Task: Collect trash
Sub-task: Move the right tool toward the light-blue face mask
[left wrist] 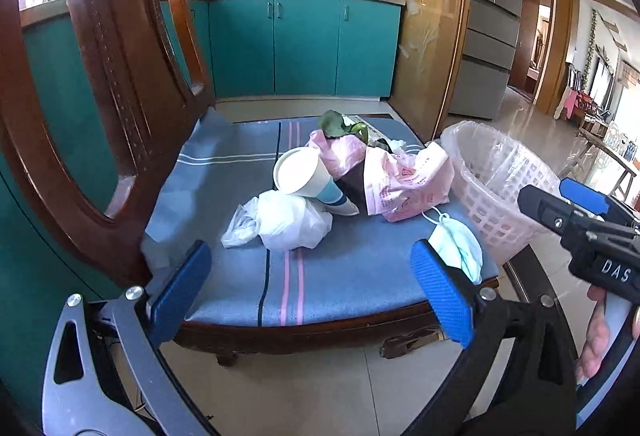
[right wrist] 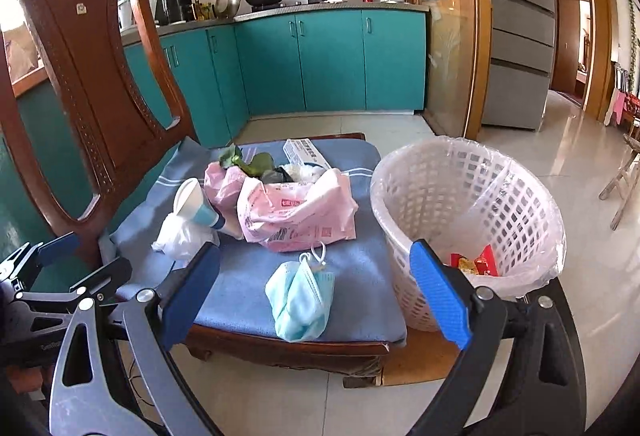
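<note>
— Trash first, nearest to farthest: how many pieces on the chair cushion?

— One crumpled pale blue face mask at the front edge, at 6 o'clock of the pile, its white ear loops toward the pink bag. Past it, one clear-white plastic bag, knotted and wrinkled, at 9 o'clock. One paper cup lies on its side on that bag, white inside, with blue bands near its base. One pink printed plastic bag, creased and slack, sits mid-cushion. At 12 o'clock, some green leaves and one flat white box with print I cannot read.

— And the bin?

— One white lattice basket with a clear liner, standing on the floor just beside the cushion at 3 o'clock. Red and yellow wrappers lie inside; I cannot count them.

— The grippers?

— Two. The left gripper is spread wide, blue pads well apart, holding nothing, before the cushion's front edge. The right gripper is equally wide and empty, the mask showing between its pads.

— Behind?

— One wooden chair back at 10 o'clock, then teal cabinets.
</note>
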Tool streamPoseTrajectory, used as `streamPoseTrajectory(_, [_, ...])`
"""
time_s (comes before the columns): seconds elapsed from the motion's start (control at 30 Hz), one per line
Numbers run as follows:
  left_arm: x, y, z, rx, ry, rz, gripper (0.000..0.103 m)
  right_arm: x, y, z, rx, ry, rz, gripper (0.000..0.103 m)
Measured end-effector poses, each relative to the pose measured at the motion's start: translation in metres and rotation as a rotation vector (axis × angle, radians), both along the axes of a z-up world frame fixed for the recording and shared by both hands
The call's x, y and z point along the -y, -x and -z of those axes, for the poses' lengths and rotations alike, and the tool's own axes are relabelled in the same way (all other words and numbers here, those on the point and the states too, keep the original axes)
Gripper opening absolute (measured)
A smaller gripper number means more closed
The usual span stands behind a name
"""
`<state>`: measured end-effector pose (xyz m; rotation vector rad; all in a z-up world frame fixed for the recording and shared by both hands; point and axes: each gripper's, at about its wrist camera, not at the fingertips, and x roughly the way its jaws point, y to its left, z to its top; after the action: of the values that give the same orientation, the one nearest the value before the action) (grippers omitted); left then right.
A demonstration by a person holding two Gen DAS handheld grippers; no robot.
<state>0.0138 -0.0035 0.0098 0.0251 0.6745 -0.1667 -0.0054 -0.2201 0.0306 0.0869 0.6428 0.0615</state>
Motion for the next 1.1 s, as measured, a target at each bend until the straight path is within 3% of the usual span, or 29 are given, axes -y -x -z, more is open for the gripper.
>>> streamPoseTrajectory(1.1, [0.0000, -0.0003, -0.0009, 0.000, 0.001, -0.001, 0.099, -0.0055, -0.0029, 0.0062, -0.017, 0.012, -0.035, 0.093])
